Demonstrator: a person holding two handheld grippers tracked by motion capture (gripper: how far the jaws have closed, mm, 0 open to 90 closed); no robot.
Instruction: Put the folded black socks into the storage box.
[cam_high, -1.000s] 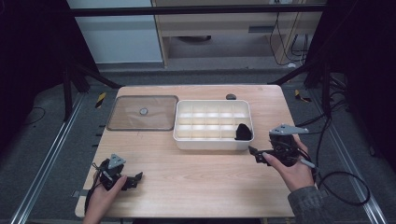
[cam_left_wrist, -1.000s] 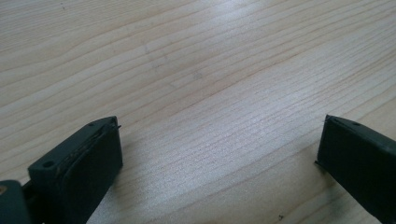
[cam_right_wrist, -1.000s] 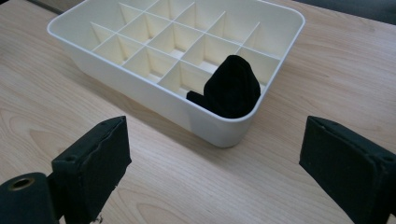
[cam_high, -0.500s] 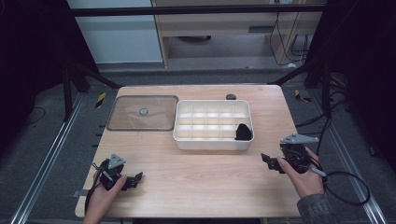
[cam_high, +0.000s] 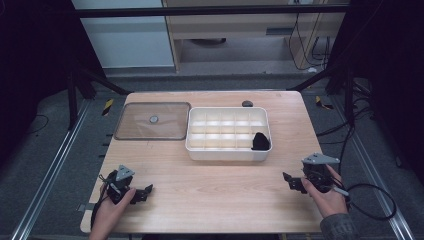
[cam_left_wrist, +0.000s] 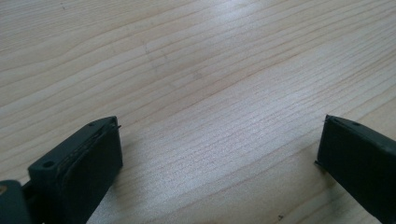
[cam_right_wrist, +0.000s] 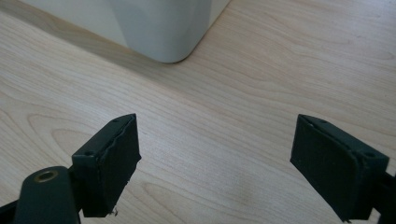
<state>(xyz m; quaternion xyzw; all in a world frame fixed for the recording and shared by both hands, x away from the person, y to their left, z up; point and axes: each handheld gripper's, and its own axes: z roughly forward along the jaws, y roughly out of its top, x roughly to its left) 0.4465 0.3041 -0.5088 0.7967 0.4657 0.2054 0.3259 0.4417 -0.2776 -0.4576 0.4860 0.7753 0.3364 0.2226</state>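
Right gripper has pulled back off the white tray w/ jaws spread and empty, left gripper parked, jaws spread, on bench — prob. finished.

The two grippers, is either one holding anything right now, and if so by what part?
Nothing is held. The left gripper and the right gripper both have their jaws wide apart over the bare wooden table.

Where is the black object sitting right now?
In the high view, the black object lies inside the white divided tray, in its near-right corner compartment, well ahead of the right gripper.
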